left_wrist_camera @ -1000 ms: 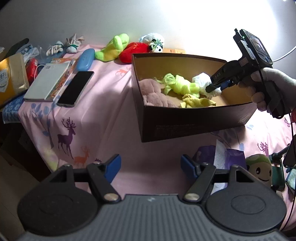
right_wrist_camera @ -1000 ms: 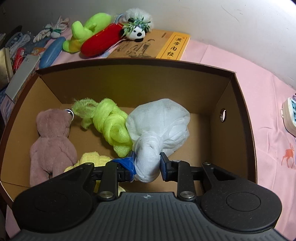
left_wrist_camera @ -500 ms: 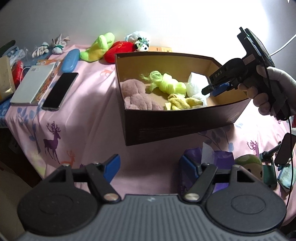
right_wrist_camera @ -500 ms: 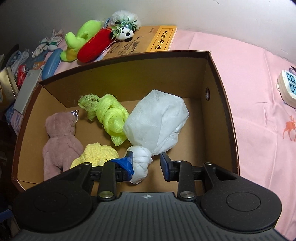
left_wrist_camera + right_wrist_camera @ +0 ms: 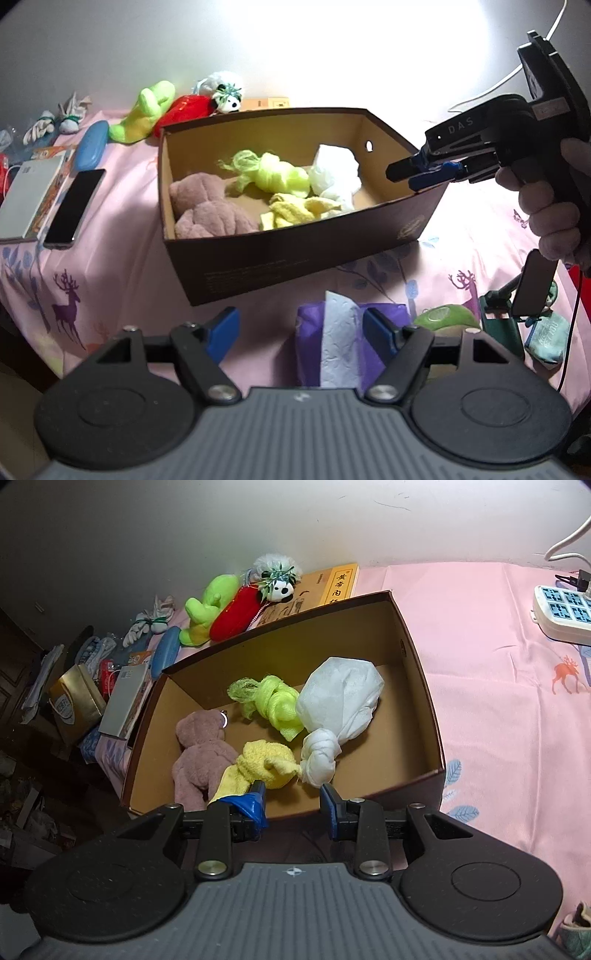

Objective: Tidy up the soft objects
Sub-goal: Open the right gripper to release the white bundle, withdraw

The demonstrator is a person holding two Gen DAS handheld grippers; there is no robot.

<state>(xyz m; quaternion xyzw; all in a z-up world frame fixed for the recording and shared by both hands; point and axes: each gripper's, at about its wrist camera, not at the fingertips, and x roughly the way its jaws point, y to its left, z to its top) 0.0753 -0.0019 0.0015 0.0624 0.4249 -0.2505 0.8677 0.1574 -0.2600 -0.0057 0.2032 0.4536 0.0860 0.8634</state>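
Toys could get left out: the green plush [image 5: 207,607] and red plush [image 5: 236,614] lie at upper left, outside the box [image 5: 424,701]. Right gripper [image 5: 291,801] is wide and holds nothing above the white bundle [image 5: 340,701] inside. Left gripper [image 5: 297,330] is wide too.

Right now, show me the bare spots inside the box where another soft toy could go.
Free cardboard floor lies along the right wall of the box, beside the white knotted cloth, and behind the pink bear at the back-left corner. The middle is crowded: green cloth and yellow cloth touch the white one.
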